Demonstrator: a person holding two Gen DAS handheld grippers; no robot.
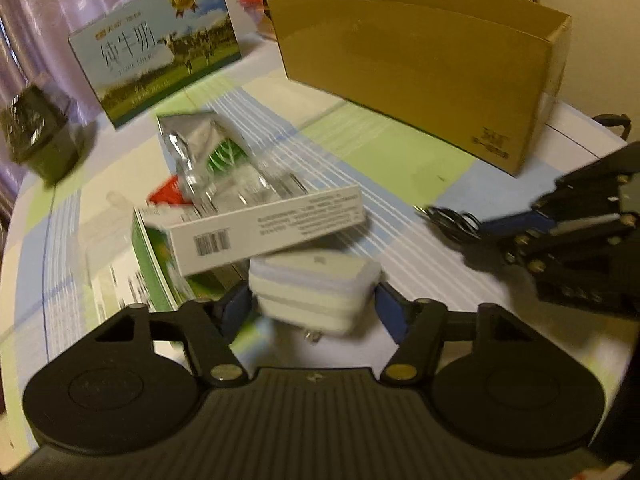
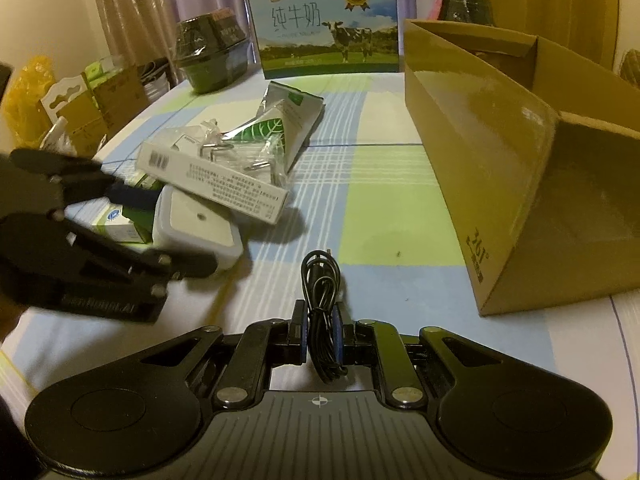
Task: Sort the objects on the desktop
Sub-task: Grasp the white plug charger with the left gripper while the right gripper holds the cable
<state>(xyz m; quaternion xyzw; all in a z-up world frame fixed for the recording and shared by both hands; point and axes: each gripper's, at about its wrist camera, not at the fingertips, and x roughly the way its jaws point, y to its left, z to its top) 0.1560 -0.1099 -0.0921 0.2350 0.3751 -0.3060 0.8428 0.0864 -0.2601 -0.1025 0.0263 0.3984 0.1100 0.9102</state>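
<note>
From the left wrist view, the left gripper [image 1: 314, 304] has its blue-padded fingers [image 1: 390, 312] closed on a white, rounded-square plastic charger block [image 1: 316, 288], whose metal prongs point down toward the camera. Just beyond it a long white carton with a barcode [image 1: 260, 232] lies tilted across a green and white box [image 1: 154, 264], and a crinkled silver foil pouch with a green leaf print [image 1: 196, 148] sits behind that. Only this view shows a scrap of red packet [image 1: 168, 192] under the pile. The right gripper [image 1: 472, 226] enters from the right, blurred, with a black coiled cable [image 1: 452, 220] at its tip.

The right wrist view shows that cable [image 2: 320, 304] plainly: the right gripper's [image 2: 320, 332] fingers are shut on the bundle, its looped end reaching forward above the bench [image 2: 392, 208]. The charger block [image 2: 200, 232] shows its flat face here, with the left gripper [image 2: 160, 236] closed across it.

The bench wears a cloth checked in pale blue, green and white. An open brown cardboard box [image 2: 500, 152] stands to the right, a milk carton case printed with a cow [image 2: 324, 28] at the back, and a dark wrapped tub [image 2: 208, 52] beside it. Pale curtains [image 2: 160, 4] hang behind.
</note>
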